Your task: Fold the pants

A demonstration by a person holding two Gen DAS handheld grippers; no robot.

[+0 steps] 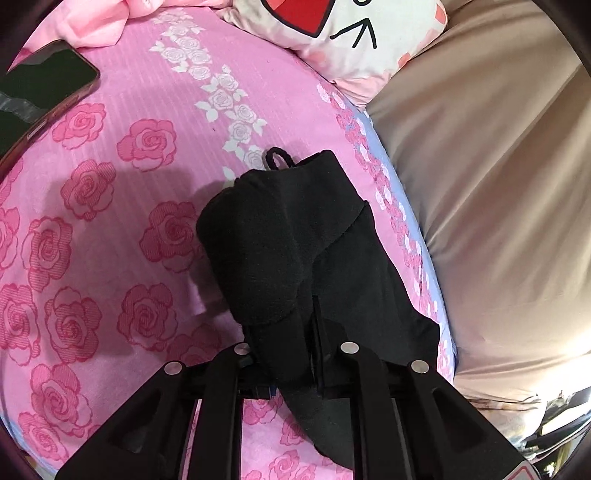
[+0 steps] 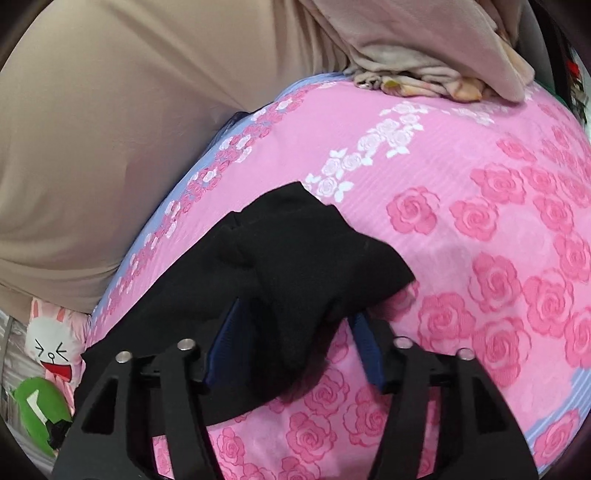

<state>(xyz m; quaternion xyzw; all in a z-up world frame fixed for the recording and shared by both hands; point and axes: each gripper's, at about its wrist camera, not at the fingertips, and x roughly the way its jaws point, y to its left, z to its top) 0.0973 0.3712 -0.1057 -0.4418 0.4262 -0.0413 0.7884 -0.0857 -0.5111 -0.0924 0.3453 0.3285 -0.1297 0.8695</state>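
Meanwhile left gripper (image 1: 295, 332) pinches the black pants (image 1: 288, 236); right gripper (image 2: 295, 332) gapes around them.

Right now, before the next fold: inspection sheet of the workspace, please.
Surface: pink rose-print bedsheet, soft, mostly flat.
Job's things: black pants, bunched, partly lifted, drawstring loop sticking out at the far end.
Clutter: phone lying screen up on the sheet; cartoon pillow; pink cloth; folded beige blanket on the far edge.
Grippers: left gripper shut on the pants; right gripper open, its jaws either side of a fold of the pants.
Cables: nothing seen.
Surroundings: beige fabric along the bed's edge.
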